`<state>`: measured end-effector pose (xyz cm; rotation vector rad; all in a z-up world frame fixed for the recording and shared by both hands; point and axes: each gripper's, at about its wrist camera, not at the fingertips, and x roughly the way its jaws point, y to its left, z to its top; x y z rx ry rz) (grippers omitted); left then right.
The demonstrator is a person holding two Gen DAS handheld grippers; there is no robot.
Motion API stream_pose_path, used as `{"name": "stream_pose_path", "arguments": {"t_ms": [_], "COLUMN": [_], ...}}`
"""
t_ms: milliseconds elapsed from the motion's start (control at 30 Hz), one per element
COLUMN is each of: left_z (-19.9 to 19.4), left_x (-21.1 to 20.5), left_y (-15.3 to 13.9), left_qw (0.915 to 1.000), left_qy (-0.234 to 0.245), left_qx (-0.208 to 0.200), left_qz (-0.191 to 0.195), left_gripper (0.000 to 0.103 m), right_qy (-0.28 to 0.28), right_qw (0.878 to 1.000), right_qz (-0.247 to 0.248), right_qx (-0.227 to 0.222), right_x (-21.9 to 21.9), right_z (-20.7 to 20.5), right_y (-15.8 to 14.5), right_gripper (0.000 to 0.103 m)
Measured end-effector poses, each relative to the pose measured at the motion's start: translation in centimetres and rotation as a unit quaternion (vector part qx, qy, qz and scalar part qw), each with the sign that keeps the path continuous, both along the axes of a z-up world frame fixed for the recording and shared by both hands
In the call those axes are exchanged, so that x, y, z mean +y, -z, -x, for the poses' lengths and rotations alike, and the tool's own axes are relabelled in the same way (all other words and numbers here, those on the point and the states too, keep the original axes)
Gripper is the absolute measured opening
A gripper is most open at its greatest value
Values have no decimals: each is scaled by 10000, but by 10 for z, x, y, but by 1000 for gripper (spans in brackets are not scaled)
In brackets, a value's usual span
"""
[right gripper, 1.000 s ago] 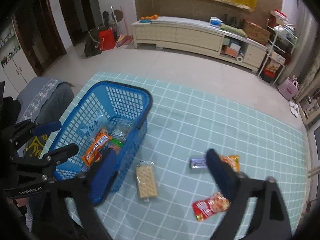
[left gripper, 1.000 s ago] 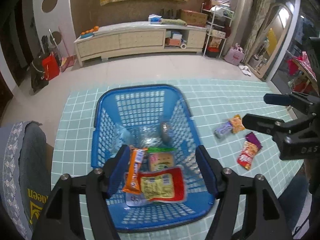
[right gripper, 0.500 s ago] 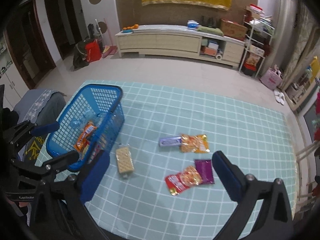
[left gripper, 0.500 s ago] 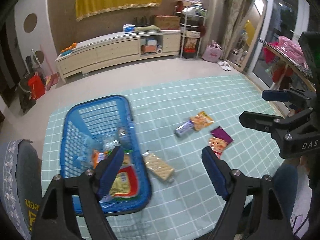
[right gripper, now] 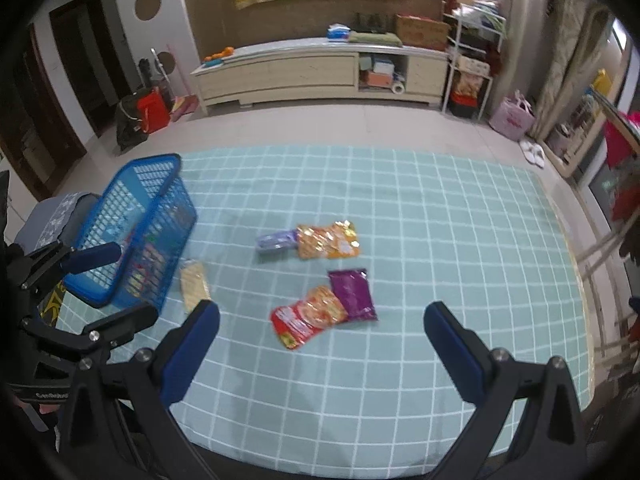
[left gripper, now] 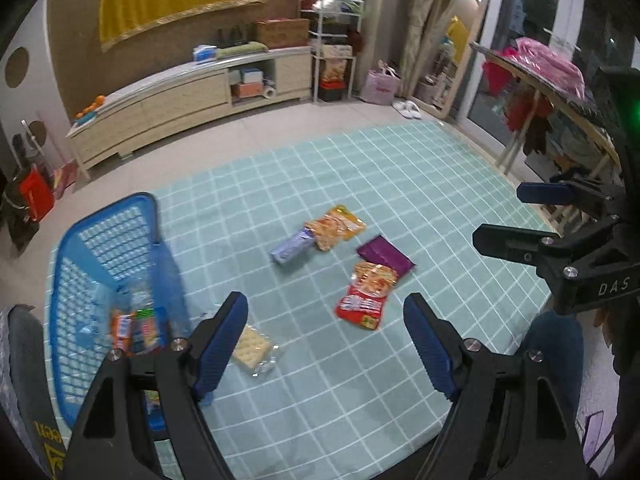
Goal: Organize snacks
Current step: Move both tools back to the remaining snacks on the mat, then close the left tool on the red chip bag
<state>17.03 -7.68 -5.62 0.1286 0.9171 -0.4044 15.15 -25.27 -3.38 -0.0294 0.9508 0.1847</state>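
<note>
A blue basket [left gripper: 100, 240] [right gripper: 132, 200] holding several snacks stands at the left of the teal checked mat. On the mat lie a cracker pack [left gripper: 252, 350] [right gripper: 194, 284], a red snack bag [left gripper: 368, 294] [right gripper: 308, 316], a purple packet [left gripper: 384, 256] [right gripper: 352, 288], an orange bag [left gripper: 334, 226] [right gripper: 328, 240] and a lilac bar [left gripper: 292, 246] [right gripper: 276, 240]. My left gripper [left gripper: 326, 334] is open and empty above the mat, between the crackers and the red bag. My right gripper [right gripper: 320, 344] is open and empty, hovering near the red bag.
A grey cushion [right gripper: 60, 212] sits left of the basket. A long cream cabinet [right gripper: 320, 68] stands across the bare floor. A shelf rack [right gripper: 472, 52], a pink bag [right gripper: 512, 118], a mirror and a clothes rack [left gripper: 552, 92] line the right side.
Both grippers have pulled up and back, and the left one has swung right, away from above the basket. The loose snacks now lie centred in both views. Nothing was picked up.
</note>
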Motion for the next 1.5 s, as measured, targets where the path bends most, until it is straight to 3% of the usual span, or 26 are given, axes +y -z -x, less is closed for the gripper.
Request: {"name": "stream_pose_path", "arguments": {"t_ms": [800, 1233, 1433, 1500], "left_z": [-59, -84, -87, -86], "left_x": [-79, -103, -112, -114], "left_y": [108, 149, 166, 166], "left_qw": [9924, 9818, 9763, 9782], "left_qy": [676, 1208, 1348, 1329], "left_qx": [837, 1147, 1363, 1249], "left_qz": [-591, -907, -1004, -995], "left_gripper": [79, 78, 54, 48], "right_qy": [328, 233, 270, 265], "right_qw": [9958, 9944, 9937, 9939], "right_qz": [-212, -297, -306, -299], "right_qx": [827, 992, 1045, 1026], "right_x": [-74, -83, -88, -89], "right_z": [-31, -50, -49, -48], "right_y": [113, 144, 147, 144], "right_gripper": [103, 103, 103, 103]}}
